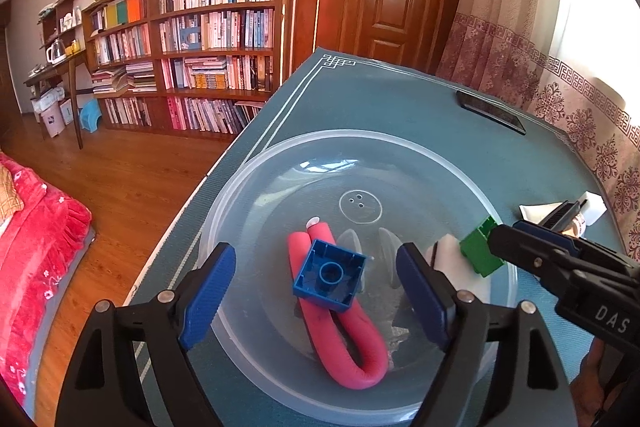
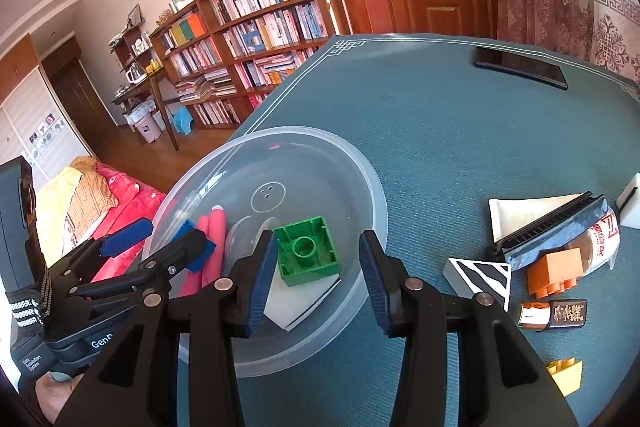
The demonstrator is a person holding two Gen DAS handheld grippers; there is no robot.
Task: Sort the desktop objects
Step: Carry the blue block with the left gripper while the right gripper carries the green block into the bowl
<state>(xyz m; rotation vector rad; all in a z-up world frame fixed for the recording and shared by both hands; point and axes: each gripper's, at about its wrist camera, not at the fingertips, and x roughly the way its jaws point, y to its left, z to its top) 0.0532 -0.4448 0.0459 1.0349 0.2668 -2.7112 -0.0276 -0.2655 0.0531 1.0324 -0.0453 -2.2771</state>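
Two grippers hang over a clear plastic bowl (image 2: 360, 187) on the teal counter (image 2: 440, 131). Left gripper (image 1: 316, 291): jaws wide apart, nothing between them, poised above the bowl's middle. Directly under it sits a blue brick (image 1: 330, 277), hollow side up, resting on top of a folded pink foam tube (image 1: 352, 339) inside the bowl.

Right gripper (image 2: 318, 281): jaws also spread, w/ a green brick (image 2: 308, 251) in the gap. The brick lies hollow side up on a white block (image 2: 296, 303) in the bowl, at the rim side nearest the right gripper. From the right wrist view the left pad is at the brick's edge and the right pad stands clear of it; can't tell if there's real contact (in the left wrist view the gripper tip overlaps the brick, so no help there).

Outside the bowl, to its right on the counter: a black-and-white striped box (image 2: 480, 279), an orange brick (image 2: 554, 271), a black comb-like item (image 2: 552, 231) over a white tube (image 2: 520, 215), a small brown bottle (image 2: 556, 313), a yellow brick (image 2: 566, 375). A black phone (image 2: 520, 67) lies at the far edge, well apart from the rest.
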